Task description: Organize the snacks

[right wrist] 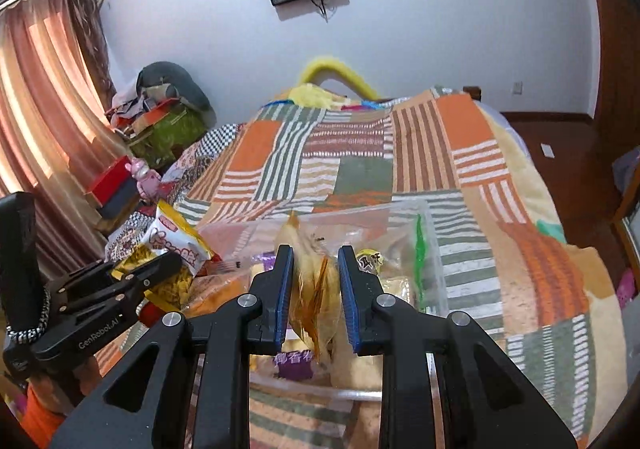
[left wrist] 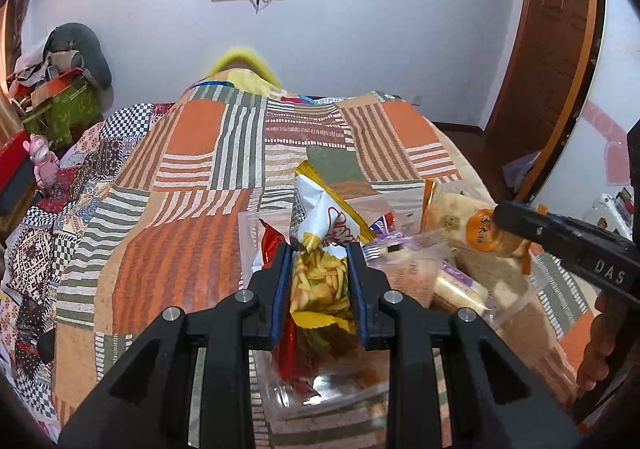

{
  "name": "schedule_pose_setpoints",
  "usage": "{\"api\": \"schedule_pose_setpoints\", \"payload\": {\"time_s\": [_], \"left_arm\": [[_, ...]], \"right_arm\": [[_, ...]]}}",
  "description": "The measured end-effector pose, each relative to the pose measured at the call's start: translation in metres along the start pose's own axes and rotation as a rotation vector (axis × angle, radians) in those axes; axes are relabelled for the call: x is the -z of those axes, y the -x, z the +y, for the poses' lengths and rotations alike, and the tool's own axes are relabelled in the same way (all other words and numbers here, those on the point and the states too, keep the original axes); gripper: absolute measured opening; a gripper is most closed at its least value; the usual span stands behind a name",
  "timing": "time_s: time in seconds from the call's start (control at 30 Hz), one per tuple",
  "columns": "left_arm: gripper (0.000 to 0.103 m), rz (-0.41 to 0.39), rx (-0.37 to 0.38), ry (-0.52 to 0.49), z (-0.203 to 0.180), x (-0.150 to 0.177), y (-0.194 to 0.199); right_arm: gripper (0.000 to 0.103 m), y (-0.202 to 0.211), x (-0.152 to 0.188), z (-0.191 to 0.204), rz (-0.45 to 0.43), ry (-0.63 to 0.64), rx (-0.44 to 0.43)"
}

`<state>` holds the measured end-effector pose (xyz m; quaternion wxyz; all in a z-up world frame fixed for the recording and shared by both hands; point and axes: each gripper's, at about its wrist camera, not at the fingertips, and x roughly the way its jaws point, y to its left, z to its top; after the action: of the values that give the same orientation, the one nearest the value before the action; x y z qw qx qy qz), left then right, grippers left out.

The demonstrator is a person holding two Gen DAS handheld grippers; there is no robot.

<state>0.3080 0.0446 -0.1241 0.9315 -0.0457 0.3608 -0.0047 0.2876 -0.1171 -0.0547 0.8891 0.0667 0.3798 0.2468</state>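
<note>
My left gripper (left wrist: 319,253) is shut on a white and yellow chip bag (left wrist: 320,269) and holds it over a clear plastic box (left wrist: 248,229) on the bed. A red packet (left wrist: 276,245) lies in that box. My right gripper (right wrist: 316,255) is shut on a rice cracker packet (right wrist: 316,281) with an orange label, over a second clear box (right wrist: 434,249) with several snacks. In the left wrist view the right gripper (left wrist: 500,219) holds that cracker packet (left wrist: 460,221) at the right. In the right wrist view the left gripper (right wrist: 168,261) and chip bag (right wrist: 172,241) show at the left.
A patchwork quilt (left wrist: 192,177) in orange, green and white covers the bed. A purple-labelled packet (left wrist: 456,281) lies in the right box. A pink toy (left wrist: 42,161) and red box (right wrist: 114,185) sit at the left. Curtains (right wrist: 36,109) hang left; a wooden door (left wrist: 556,41) stands right.
</note>
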Motion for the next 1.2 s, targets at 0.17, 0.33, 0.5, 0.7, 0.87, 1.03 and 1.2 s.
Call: {"api": "schedule_pose_setpoints", "payload": {"time_s": [0.17, 0.33, 0.5, 0.7, 0.87, 1.03, 1.2], "left_arm": [[0.028, 0.025, -0.015, -0.021, -0.003, 0.004, -0.01], [0.044, 0.041, 0.005, -0.013, -0.003, 0.006, -0.005], [0.055, -0.002, -0.001, -0.032, -0.007, 0.006, 0.02], [0.056, -0.079, 0.009, -0.033, -0.011, 0.003, 0.073], [0.056, -0.166, 0.025, -0.025, -0.015, 0.002, 0.127], [0.056, -0.268, 0.05, -0.023, -0.021, 0.007, 0.187], [0.06, -0.354, 0.059, -0.036, -0.03, 0.018, 0.233]], "right_arm": [[0.021, -0.008, 0.01, -0.002, 0.045, 0.021, 0.008], [0.023, -0.004, 0.017, 0.0, 0.068, 0.07, 0.042], [0.034, 0.013, 0.014, 0.001, 0.055, 0.071, 0.06], [0.035, 0.054, 0.011, 0.007, -0.003, 0.089, 0.068], [0.035, 0.101, 0.009, 0.021, -0.085, 0.115, 0.062], [0.036, 0.151, 0.01, 0.039, -0.184, 0.144, 0.049], [0.043, 0.193, 0.017, 0.054, -0.289, 0.157, 0.033]]}}
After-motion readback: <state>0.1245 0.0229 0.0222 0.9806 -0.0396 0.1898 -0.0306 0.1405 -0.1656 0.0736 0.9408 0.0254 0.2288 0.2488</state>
